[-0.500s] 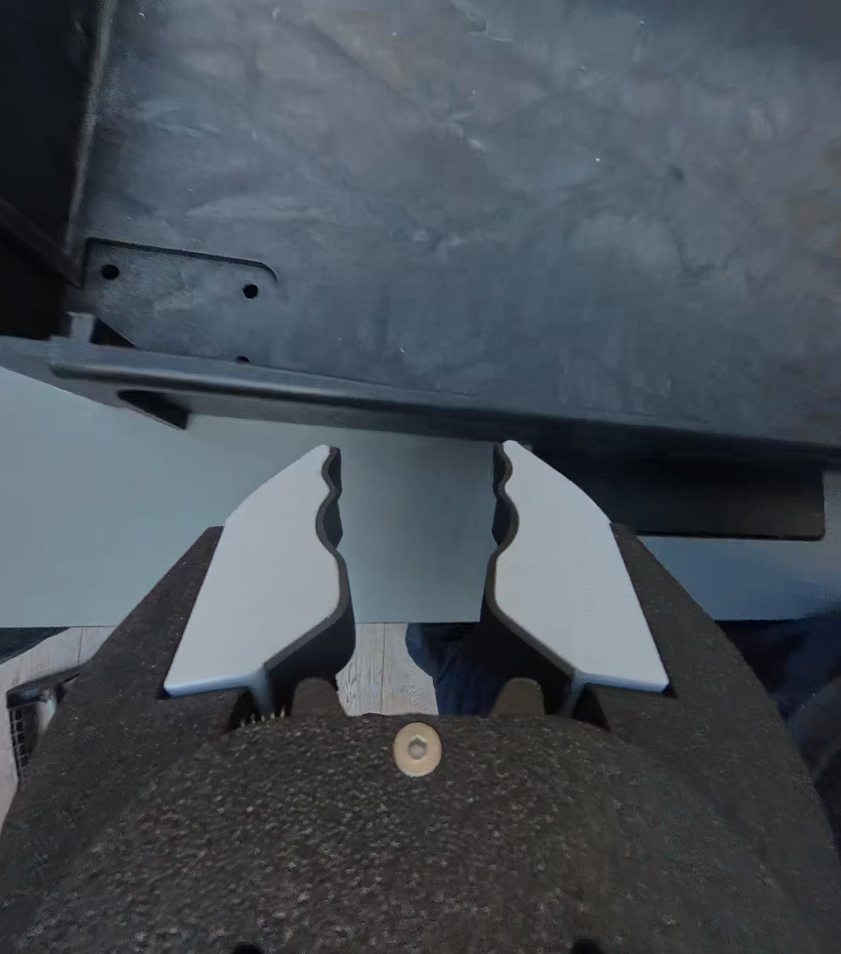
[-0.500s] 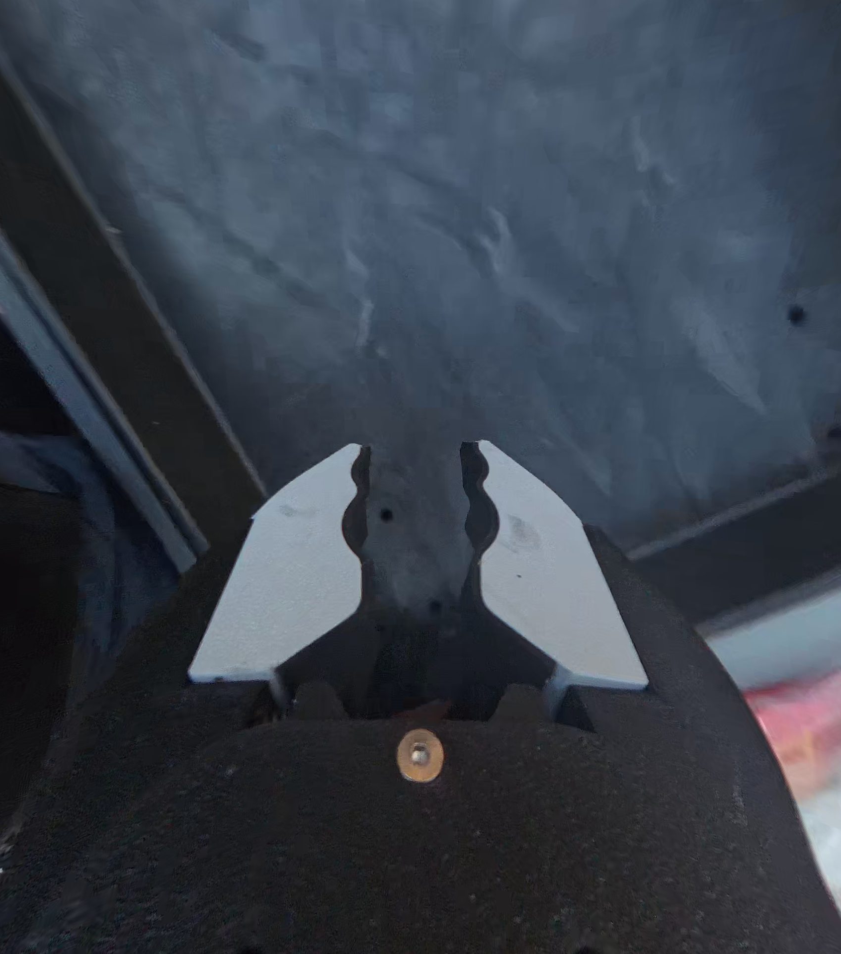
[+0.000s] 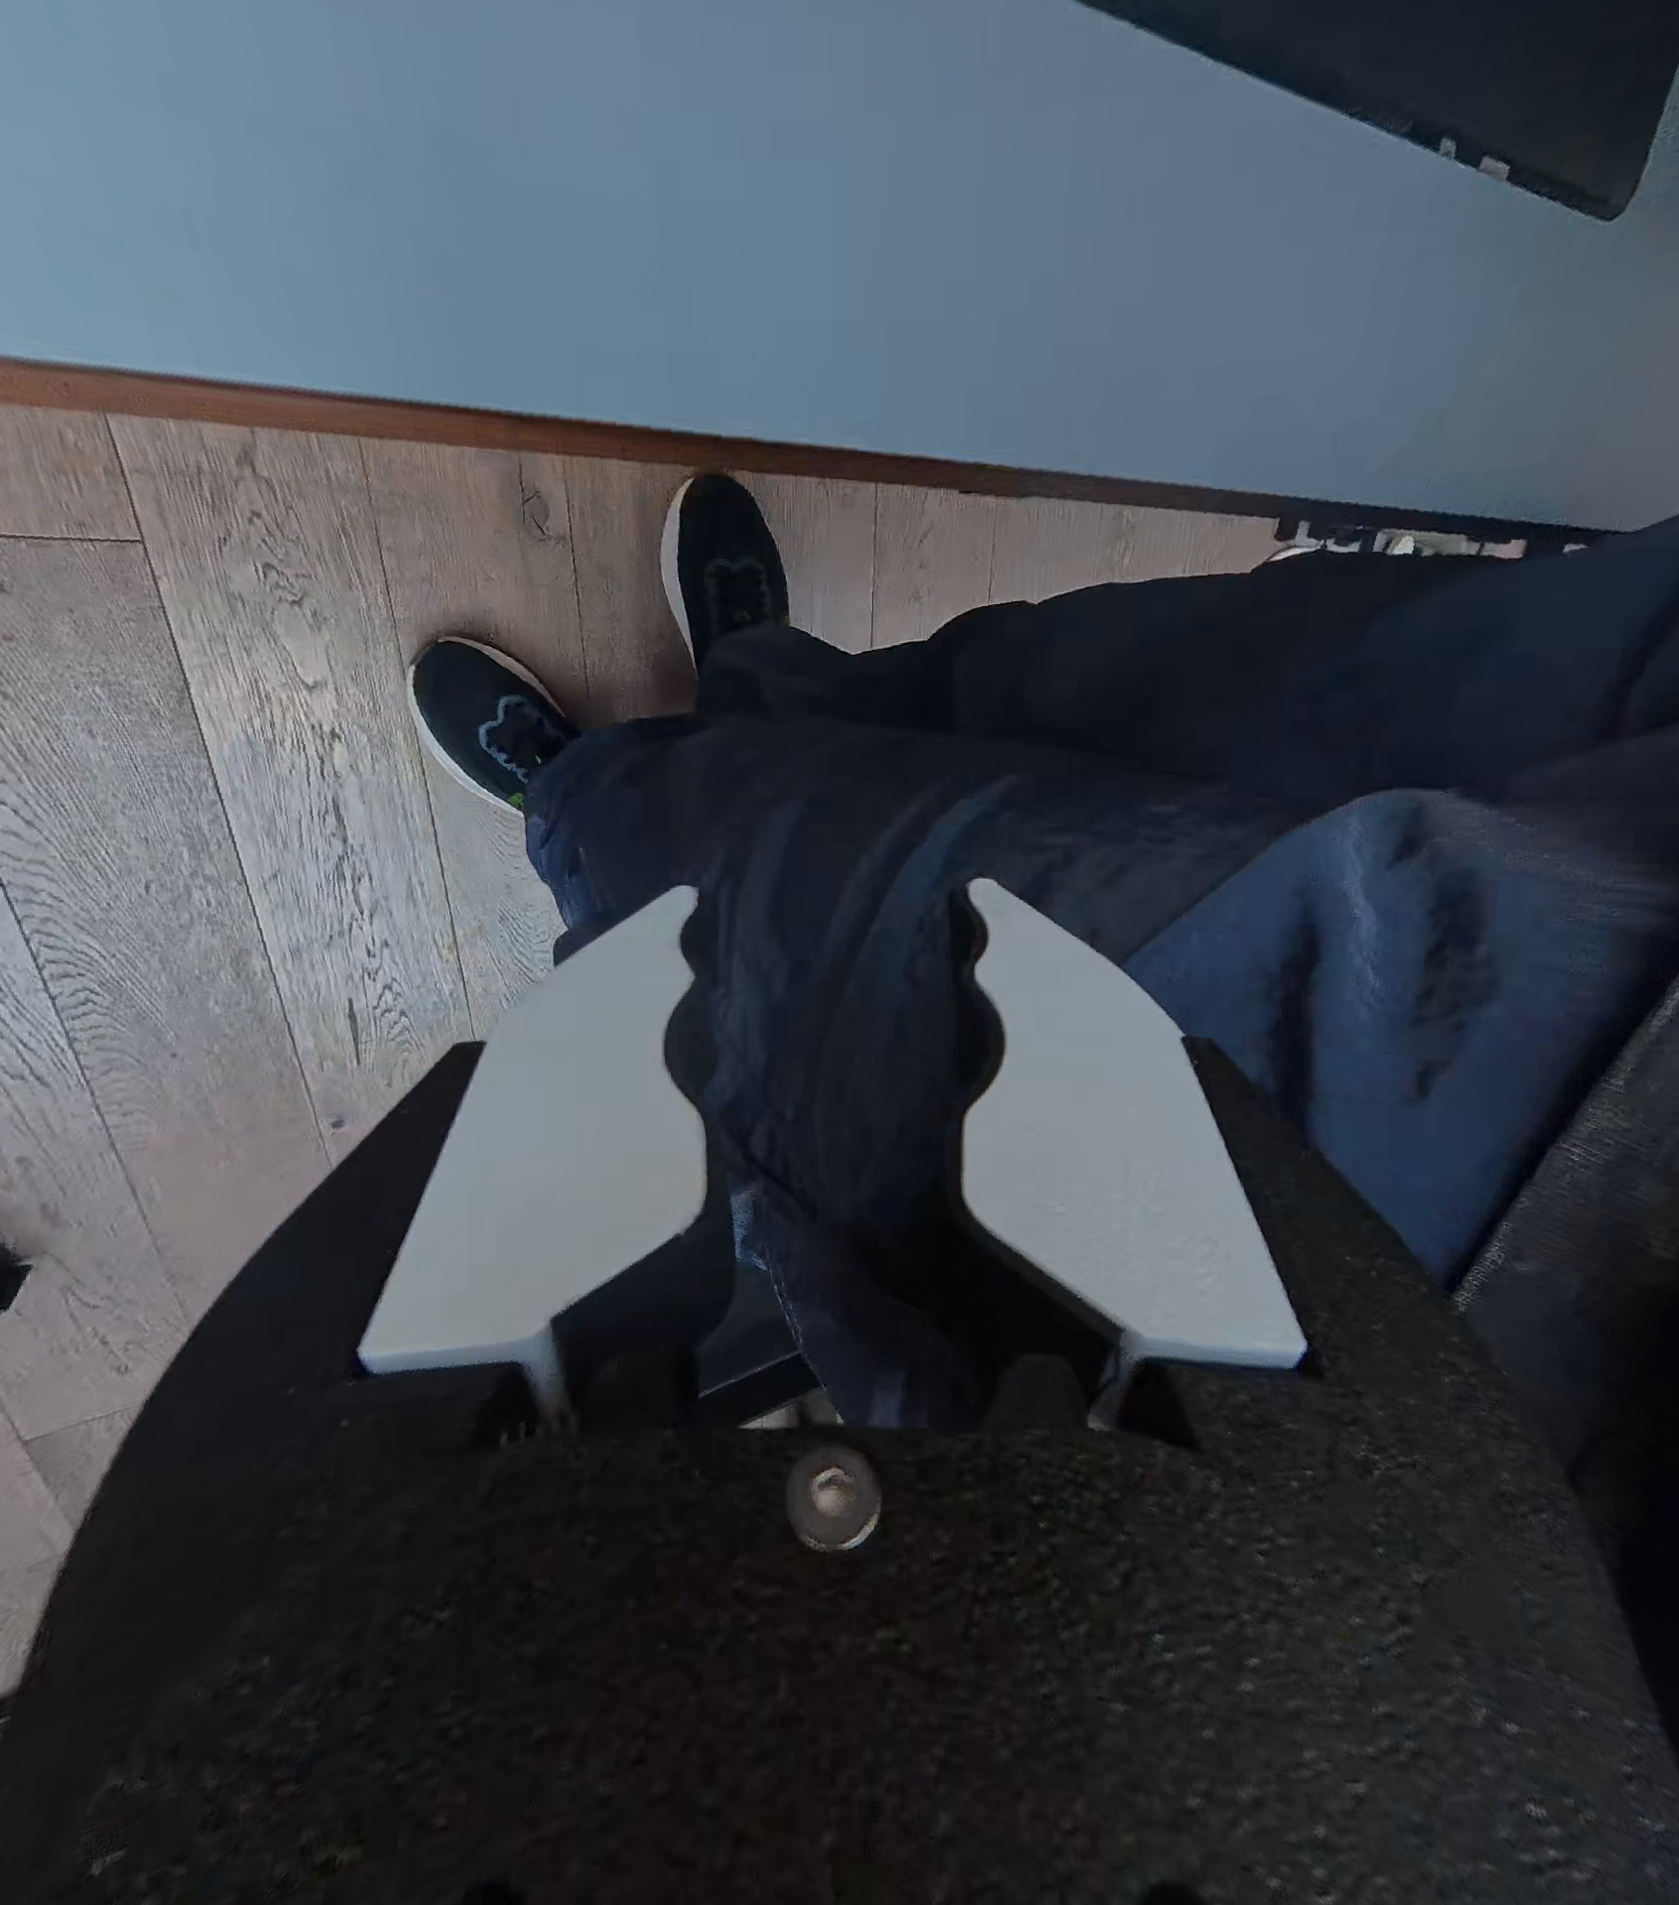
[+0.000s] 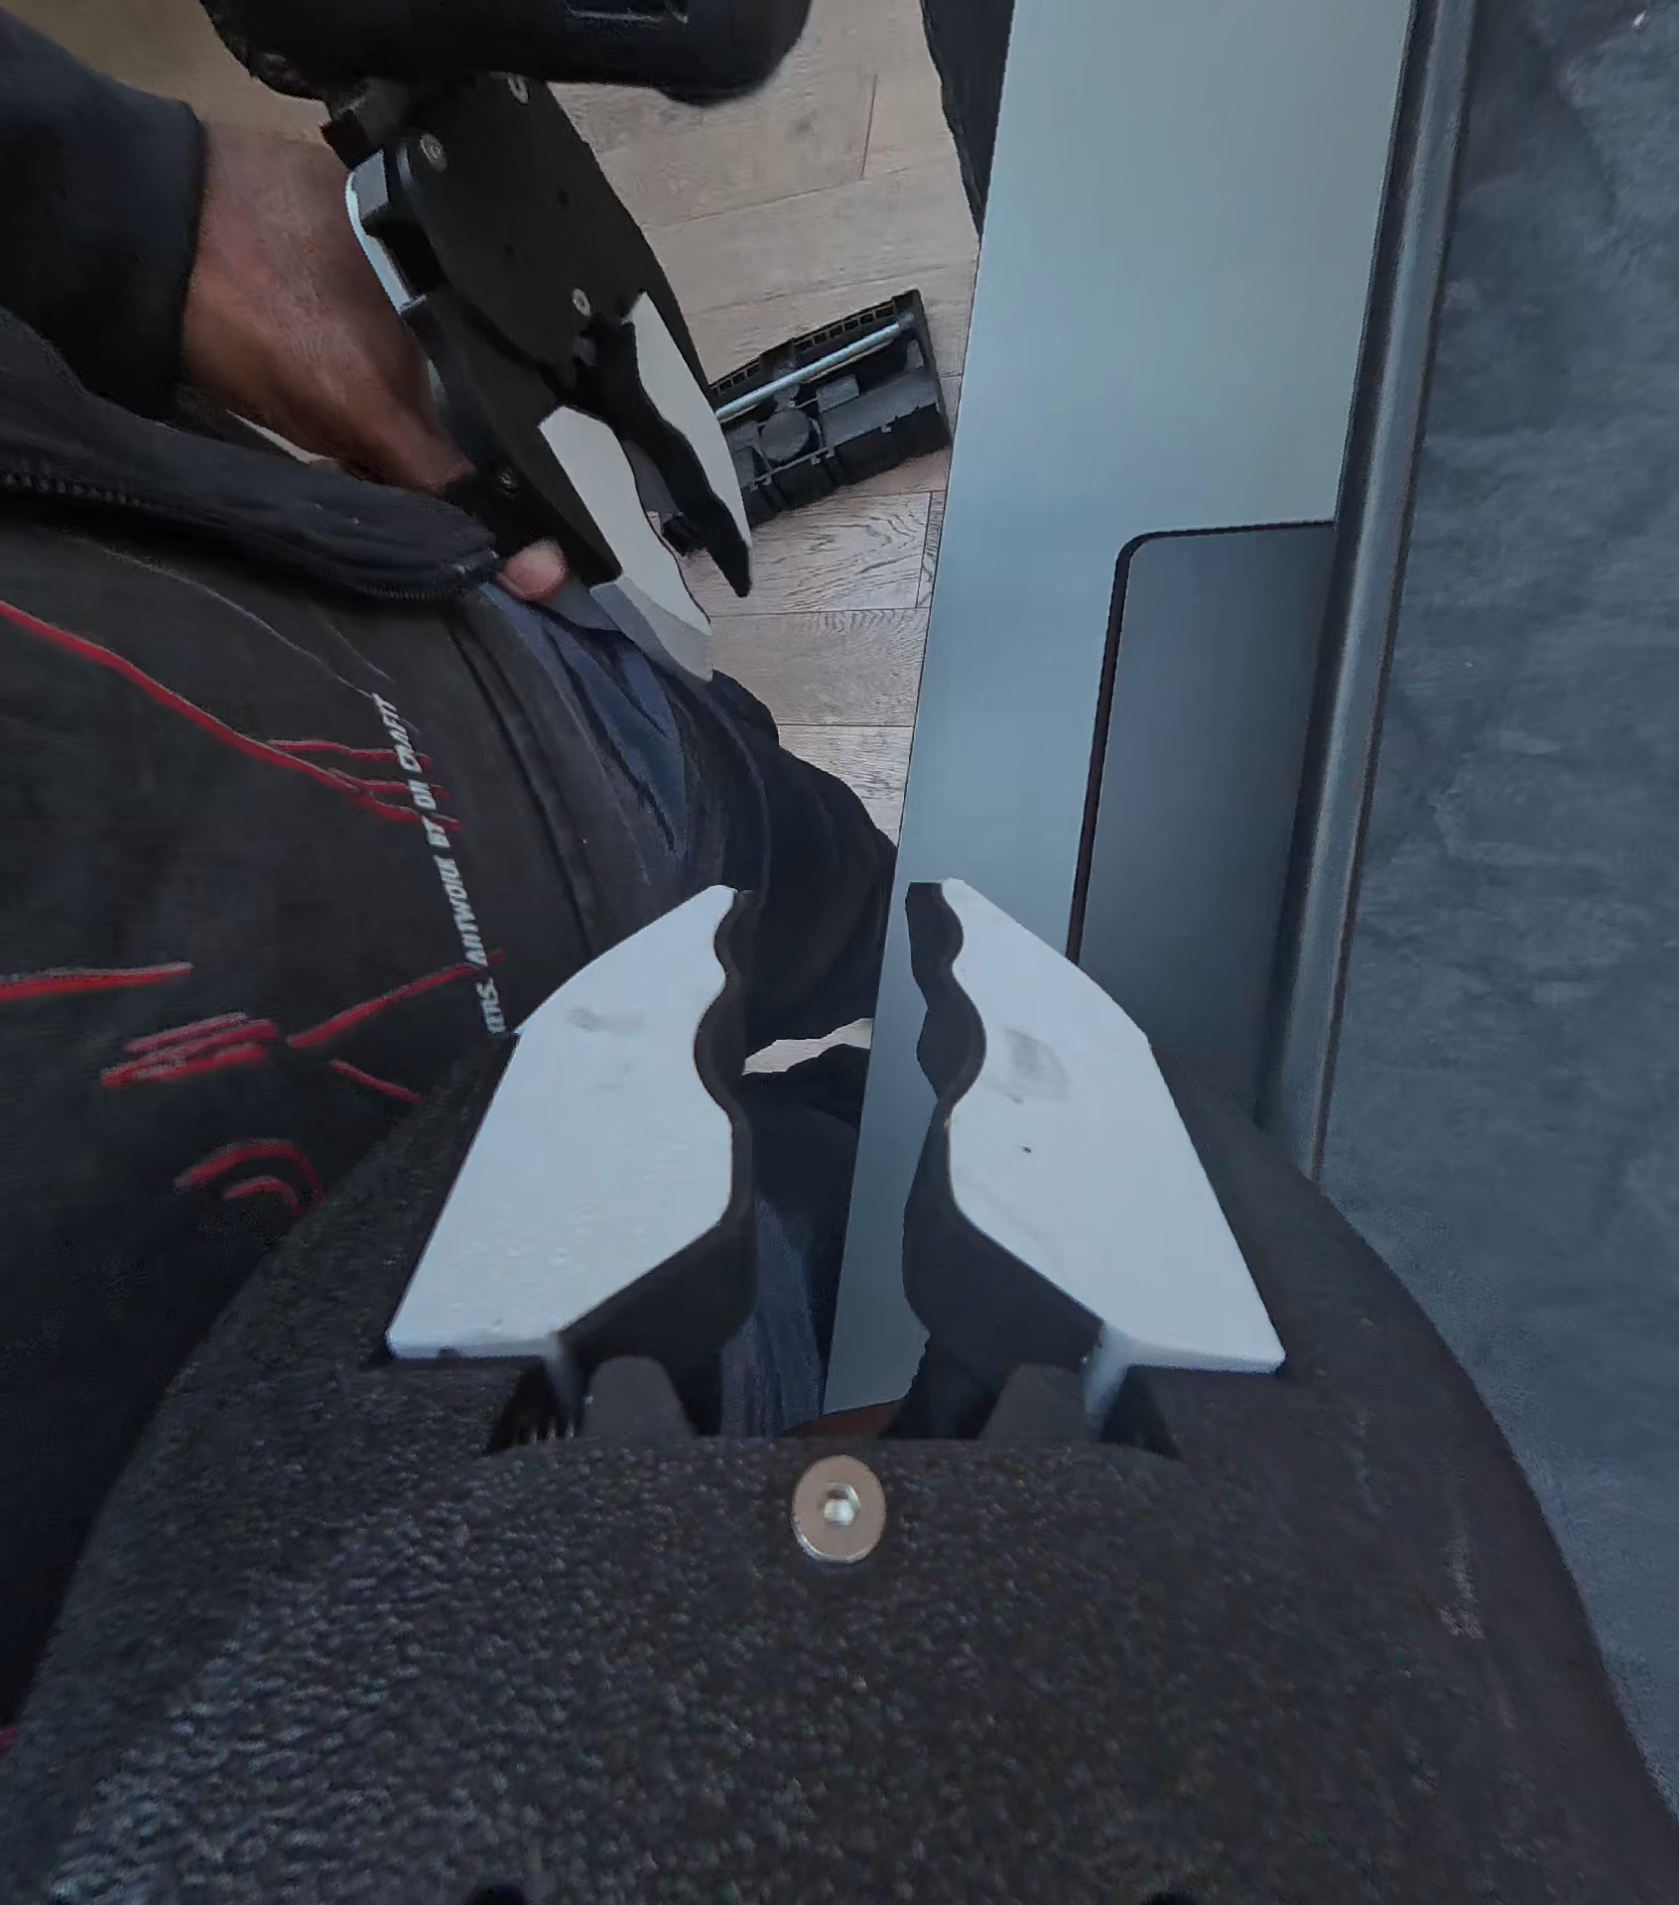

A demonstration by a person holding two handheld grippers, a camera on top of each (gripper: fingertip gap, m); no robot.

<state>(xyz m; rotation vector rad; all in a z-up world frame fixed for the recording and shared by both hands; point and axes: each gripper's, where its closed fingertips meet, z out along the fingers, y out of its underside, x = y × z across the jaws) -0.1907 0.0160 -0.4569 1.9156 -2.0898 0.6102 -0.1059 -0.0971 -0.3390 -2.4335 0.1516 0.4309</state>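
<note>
My left gripper (image 3: 830,892) is open and empty. It points down over a person's legs in dark trousers (image 3: 918,825), with two black shoes (image 3: 490,722) on the wooden floor (image 3: 196,773). My right gripper (image 4: 825,892) is open and empty. It hangs over the near edge of a grey-blue table (image 4: 1103,412), beside the person's black top with red lines (image 4: 196,876). The left gripper also shows in the right wrist view (image 4: 712,608), held in a hand (image 4: 299,330) close to the person's waist.
A dark grey mat (image 4: 1588,722) covers the table at the right. A dark flat panel (image 4: 1217,773) lies between the mat and the table edge. A black box-like object (image 4: 830,402) lies on the floor. The table edge has a brown trim (image 3: 505,423).
Both grippers have swung away from the dark grey mat. The left now looks down at legs and floor; the right looks along the table edge. Both stay open.
</note>
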